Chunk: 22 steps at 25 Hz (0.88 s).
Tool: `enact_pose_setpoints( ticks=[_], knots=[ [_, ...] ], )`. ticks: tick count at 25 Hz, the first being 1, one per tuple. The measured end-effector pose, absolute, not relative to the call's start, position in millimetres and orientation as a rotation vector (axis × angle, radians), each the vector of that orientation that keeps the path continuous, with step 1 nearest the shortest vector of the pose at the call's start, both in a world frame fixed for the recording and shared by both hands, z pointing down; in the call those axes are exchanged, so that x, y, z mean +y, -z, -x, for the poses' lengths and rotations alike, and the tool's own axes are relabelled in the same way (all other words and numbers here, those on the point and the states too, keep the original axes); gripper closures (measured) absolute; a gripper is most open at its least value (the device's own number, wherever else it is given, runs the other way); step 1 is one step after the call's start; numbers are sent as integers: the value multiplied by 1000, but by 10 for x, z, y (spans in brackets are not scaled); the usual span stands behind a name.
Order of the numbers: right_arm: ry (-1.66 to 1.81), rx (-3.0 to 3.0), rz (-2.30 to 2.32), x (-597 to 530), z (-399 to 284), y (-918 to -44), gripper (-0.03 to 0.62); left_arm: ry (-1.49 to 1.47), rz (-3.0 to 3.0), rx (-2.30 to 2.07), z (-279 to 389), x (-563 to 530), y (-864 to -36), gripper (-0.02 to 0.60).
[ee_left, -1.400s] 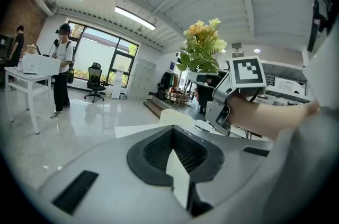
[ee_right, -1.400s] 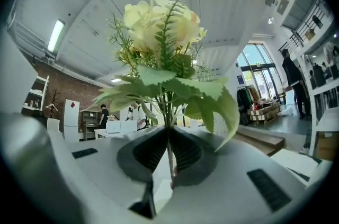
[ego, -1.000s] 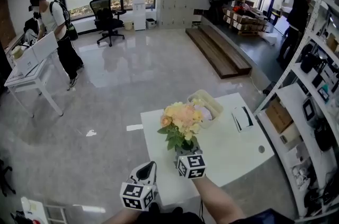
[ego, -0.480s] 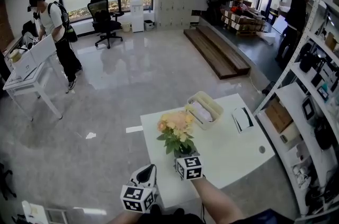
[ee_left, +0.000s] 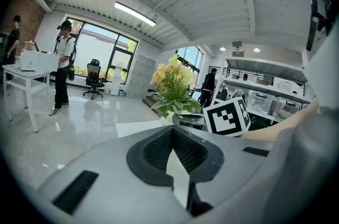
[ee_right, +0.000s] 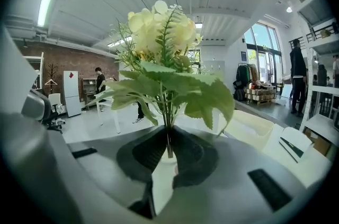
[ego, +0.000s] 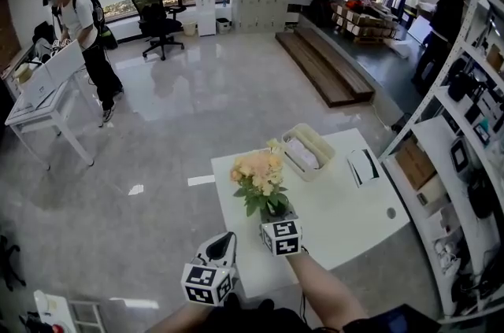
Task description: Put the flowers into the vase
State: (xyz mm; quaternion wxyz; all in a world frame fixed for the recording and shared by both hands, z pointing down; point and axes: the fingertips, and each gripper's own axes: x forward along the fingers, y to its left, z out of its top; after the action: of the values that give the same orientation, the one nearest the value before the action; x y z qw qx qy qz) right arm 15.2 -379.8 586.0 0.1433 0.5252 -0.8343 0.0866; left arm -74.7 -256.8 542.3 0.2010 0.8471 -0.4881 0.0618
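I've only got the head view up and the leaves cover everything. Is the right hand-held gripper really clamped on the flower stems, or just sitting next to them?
Observer: Clamped. In the right gripper view, the right hand-held gripper has its jaws closed on the stems of the flowers.
Operator: Okay. I can't make out the vase from up here. Is it there?
Observer: Yes. The left gripper view shows a pale vase directly under the leaves.
Operator: And is the left one carrying anything?
Observer: No. The left hand-held gripper has its jaws together with nothing between them.
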Motion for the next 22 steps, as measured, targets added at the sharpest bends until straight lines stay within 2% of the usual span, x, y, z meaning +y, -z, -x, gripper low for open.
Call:
enact_pose_setpoints(
  ticks=[22],
  knots=[
    [-363,-2311,-1448,-3744,-205,-5906,523,-142,-2390,-1355,761,-2492,-5330,578]
  ],
)
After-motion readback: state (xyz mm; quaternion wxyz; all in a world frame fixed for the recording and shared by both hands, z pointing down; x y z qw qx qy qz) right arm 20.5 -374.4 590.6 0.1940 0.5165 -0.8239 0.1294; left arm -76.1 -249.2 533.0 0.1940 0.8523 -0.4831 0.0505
